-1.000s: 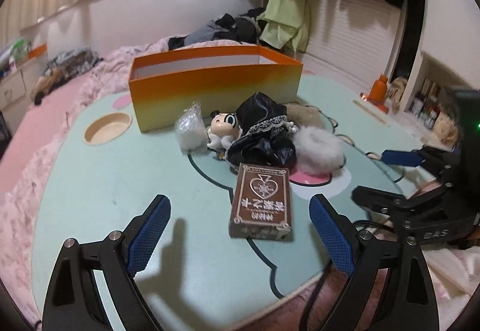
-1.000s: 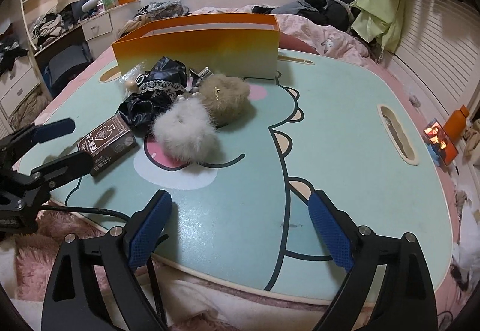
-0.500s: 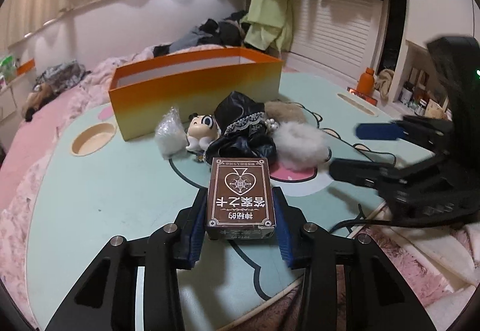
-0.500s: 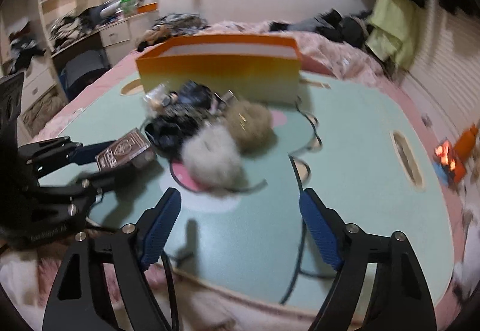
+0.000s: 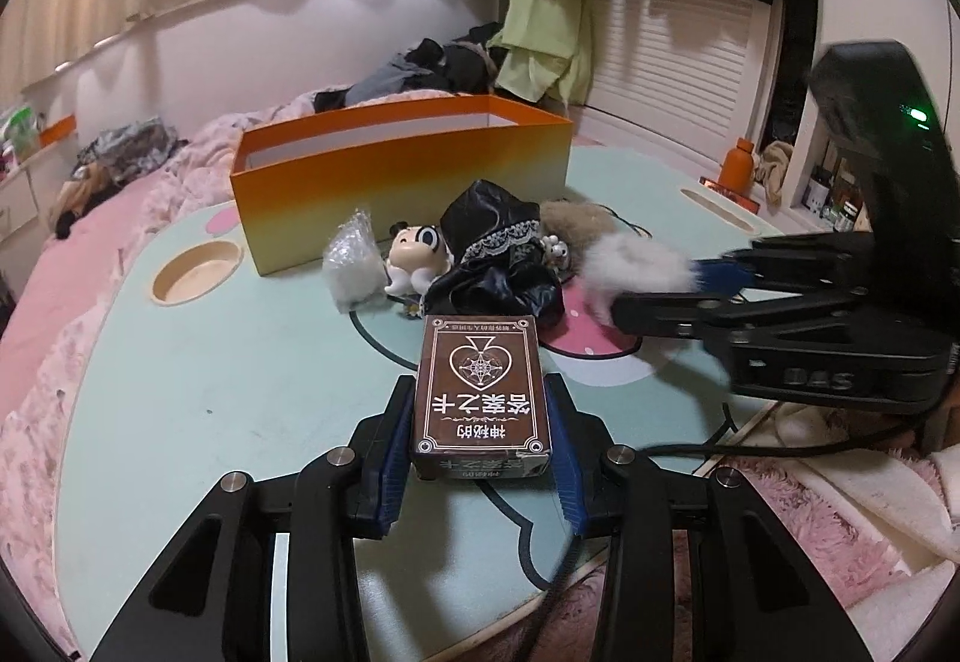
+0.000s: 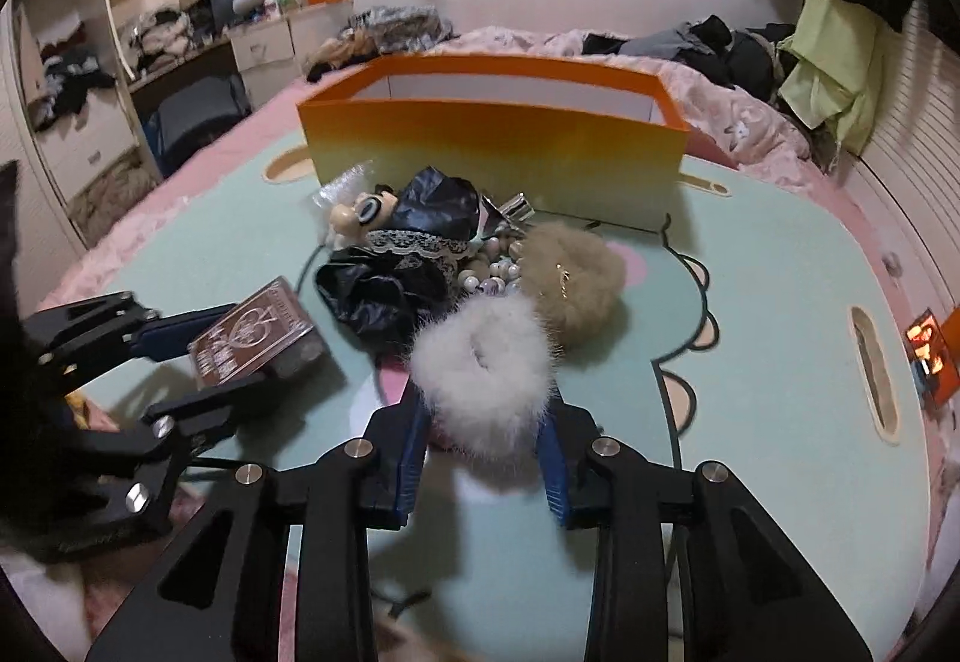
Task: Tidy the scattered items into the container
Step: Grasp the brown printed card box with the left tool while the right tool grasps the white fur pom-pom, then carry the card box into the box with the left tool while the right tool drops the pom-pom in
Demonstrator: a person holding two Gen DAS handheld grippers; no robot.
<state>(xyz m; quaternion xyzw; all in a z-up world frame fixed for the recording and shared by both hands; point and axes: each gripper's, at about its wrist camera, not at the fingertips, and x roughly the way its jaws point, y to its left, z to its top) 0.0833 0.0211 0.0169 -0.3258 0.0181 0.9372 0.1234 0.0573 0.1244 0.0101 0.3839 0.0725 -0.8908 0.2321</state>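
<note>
My left gripper (image 5: 480, 422) is shut on a brown card box (image 5: 483, 362), its blue pads pressed on both long sides just above the mint table (image 5: 210, 392). A white fluffy scrunchie (image 6: 480, 356) sits between the pads of my right gripper (image 6: 487, 404); the jaws are closing and the pads press into the fur. The orange container (image 5: 396, 182) stands open-topped at the back. In front of it lie a black lace-trimmed pouch (image 5: 492, 254), a small figurine (image 5: 417, 248), a clear bag (image 5: 354, 266), a beige fluffy piece (image 6: 570, 278) and beads (image 6: 492, 272).
A round recess (image 5: 195, 272) is set into the table at the left, and a slot (image 6: 870, 374) at the right. Pink bedding surrounds the table. An orange bottle (image 5: 735, 170) stands by the far right shelf. A black cable runs under the grippers at the near edge.
Both grippers went from wide open to closed: the left onto the card box, the right moved in to the white scrunchie and closed round it.
</note>
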